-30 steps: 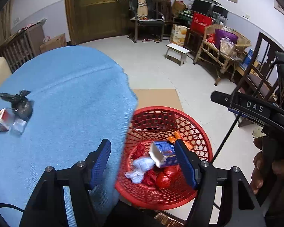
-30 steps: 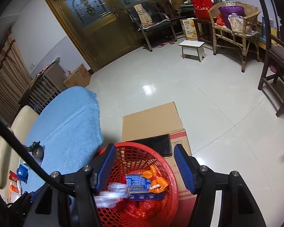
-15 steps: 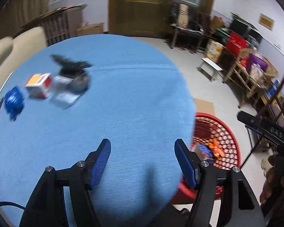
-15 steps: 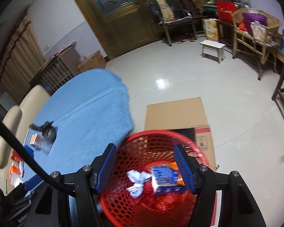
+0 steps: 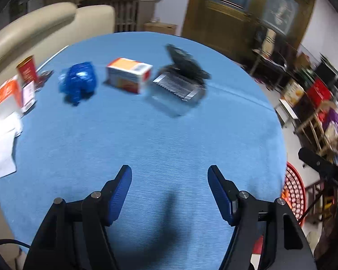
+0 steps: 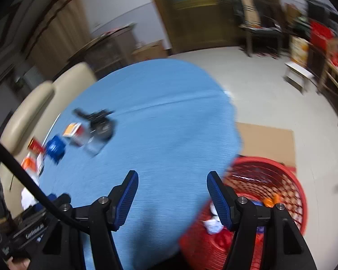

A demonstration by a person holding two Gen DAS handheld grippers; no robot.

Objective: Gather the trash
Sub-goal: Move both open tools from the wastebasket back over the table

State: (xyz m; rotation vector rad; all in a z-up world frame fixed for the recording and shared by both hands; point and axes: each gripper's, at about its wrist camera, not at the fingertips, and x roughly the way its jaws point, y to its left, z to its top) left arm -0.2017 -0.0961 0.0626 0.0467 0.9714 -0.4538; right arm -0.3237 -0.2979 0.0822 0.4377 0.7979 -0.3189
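Red plastic mesh basket [image 6: 288, 180] on floor beside round blue-cloth tabletop [image 5: 160, 139], holds white, red, orange wrappers. On tabletop: one crumpled blue wrapper [image 5: 77, 83], one orange-white carton [image 5: 128, 75], one clear black-lidded box [image 5: 180, 83]. Left tool [image 5: 169, 183] and right tool [image 6: 172, 185] both gape wide, empty.

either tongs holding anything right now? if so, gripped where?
Nothing held. Left tongs and right tongs both stand open and empty over the blue tablecloth.
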